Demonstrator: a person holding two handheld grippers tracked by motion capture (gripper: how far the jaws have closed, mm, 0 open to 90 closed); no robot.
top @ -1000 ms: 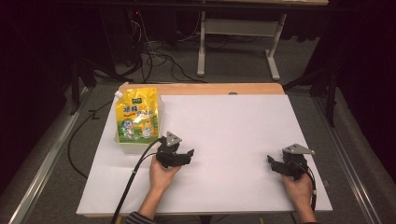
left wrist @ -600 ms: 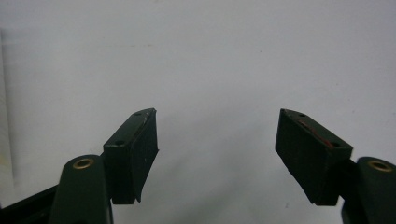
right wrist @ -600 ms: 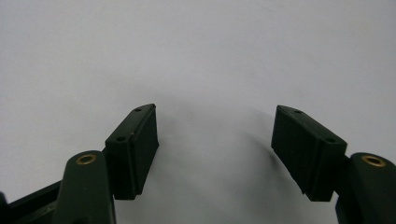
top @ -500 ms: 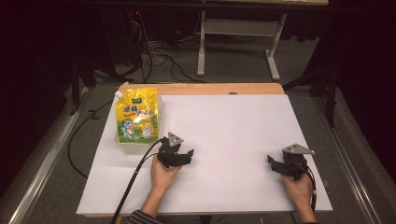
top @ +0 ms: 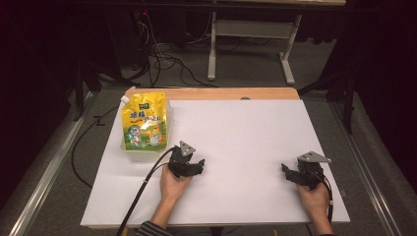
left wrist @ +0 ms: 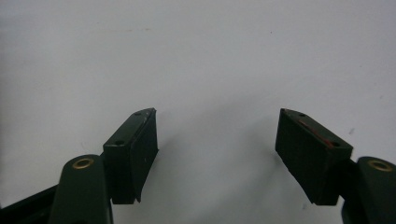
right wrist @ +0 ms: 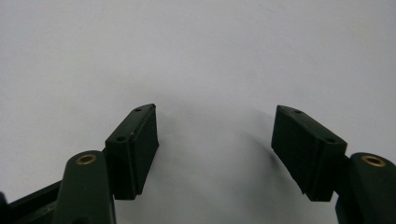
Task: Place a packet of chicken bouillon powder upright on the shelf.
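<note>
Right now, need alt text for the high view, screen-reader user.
A person's two hands rest on a white table, each holding a black hand-held gripper: the left hand-held gripper just right of and nearer than a yellow spouted pouch, the right hand-held gripper near the table's right edge. Dark floor, cables and a metal frame lie beyond.

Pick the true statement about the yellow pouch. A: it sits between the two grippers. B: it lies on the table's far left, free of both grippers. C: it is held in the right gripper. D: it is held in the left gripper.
B: the pouch lies at the table's far left, and the left gripper and right gripper are both open and empty.
</note>
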